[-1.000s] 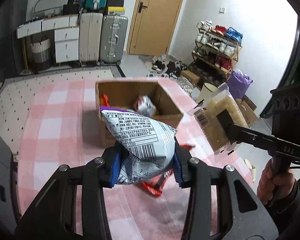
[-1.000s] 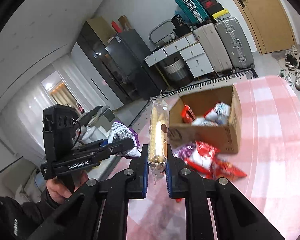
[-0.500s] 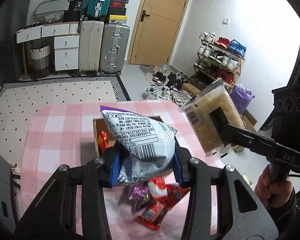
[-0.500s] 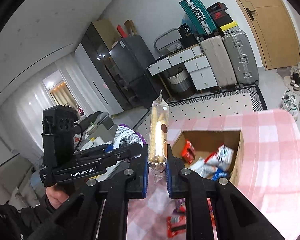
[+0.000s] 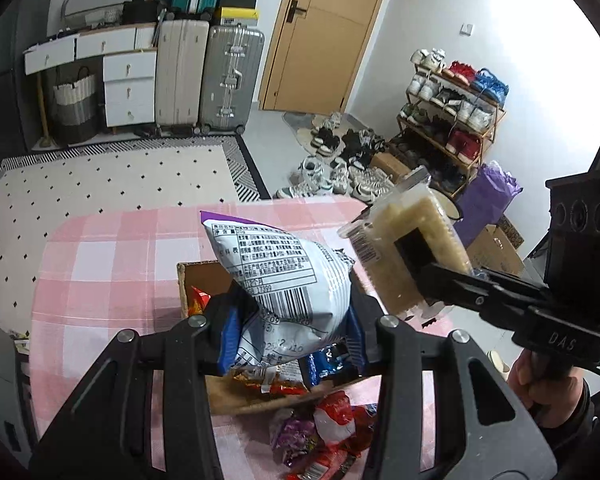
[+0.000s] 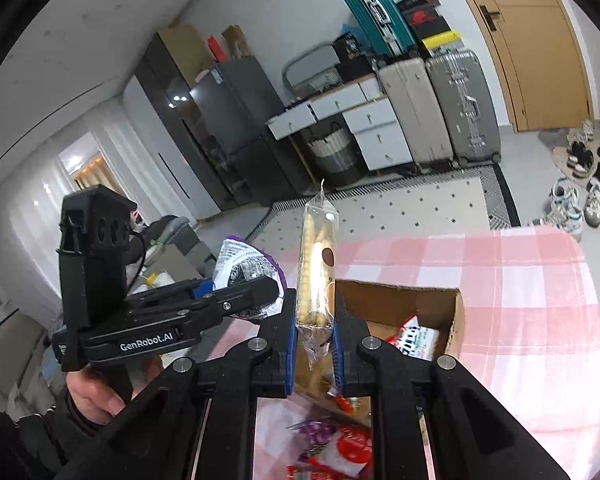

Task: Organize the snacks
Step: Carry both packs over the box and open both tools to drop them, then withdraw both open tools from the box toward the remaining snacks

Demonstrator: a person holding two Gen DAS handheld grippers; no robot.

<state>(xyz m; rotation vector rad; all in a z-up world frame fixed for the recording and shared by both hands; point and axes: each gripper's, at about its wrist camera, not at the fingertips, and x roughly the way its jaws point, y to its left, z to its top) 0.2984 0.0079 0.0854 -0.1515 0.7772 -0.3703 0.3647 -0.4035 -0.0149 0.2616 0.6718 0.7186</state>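
Note:
My left gripper (image 5: pixel 290 334) is shut on a puffy white and purple snack bag (image 5: pixel 288 280), held above the open cardboard box (image 5: pixel 184 284). The same bag (image 6: pixel 236 260) shows at the left of the right wrist view. My right gripper (image 6: pixel 315 346) is shut on a clear pack of pale crackers (image 6: pixel 315 280), held upright over the near left corner of the box (image 6: pixel 458 316). That cracker pack (image 5: pixel 412 256) appears to the right of the bag in the left wrist view. Several snack packets lie inside the box. Loose red and purple packets (image 5: pixel 324 436) lie on the pink checked tablecloth (image 5: pixel 112 272) in front of it.
A dotted rug (image 5: pixel 112 176), suitcases (image 5: pixel 208 76), white drawers (image 5: pixel 128 88) and a wooden door (image 5: pixel 320 36) lie beyond the table. A shoe rack (image 5: pixel 456 120) and floor shoes stand at the right. A dark cabinet (image 6: pixel 228 136) is at the far left.
Both grippers have risen and pulled back with their packs still held. The box has slid lower and nearer in both views, and more floor shows beyond the table.

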